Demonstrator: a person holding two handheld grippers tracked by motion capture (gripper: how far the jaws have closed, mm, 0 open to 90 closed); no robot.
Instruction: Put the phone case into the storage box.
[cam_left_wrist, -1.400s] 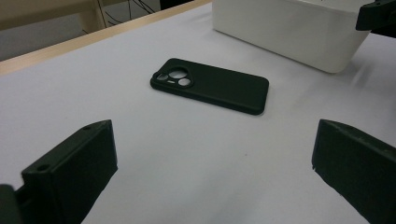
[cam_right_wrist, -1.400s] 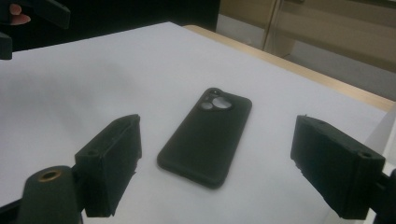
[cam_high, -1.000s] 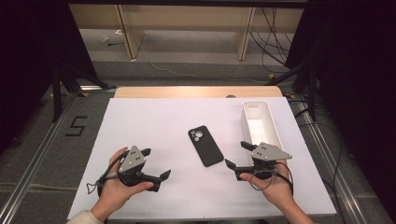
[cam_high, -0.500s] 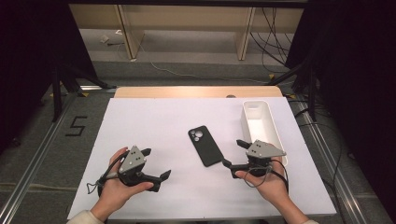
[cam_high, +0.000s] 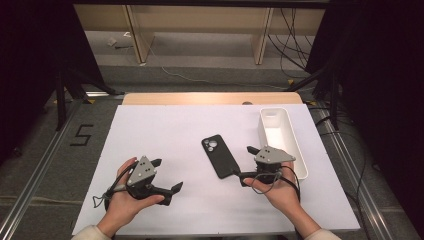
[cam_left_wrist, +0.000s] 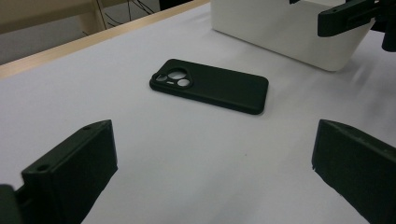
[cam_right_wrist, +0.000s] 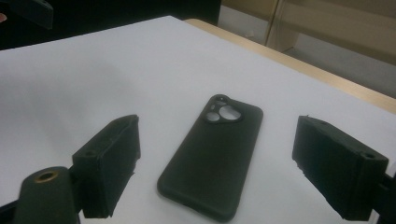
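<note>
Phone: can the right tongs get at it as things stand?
Probably yes. The right tongs stand open at the near end of the phone, which lies flat with bare table around it.

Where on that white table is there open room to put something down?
The broad left half of the white table is bare, from its far edge down to the left tool, and the strip along the near edge between the two hands is free too. It is crowded on the right, where the black phone, the right tool and the white bin sit close together.

Open white table (cam_high: 165, 135) left of phone (cam_high: 220, 156); white bin (cam_high: 287, 145) close on its right.
</note>
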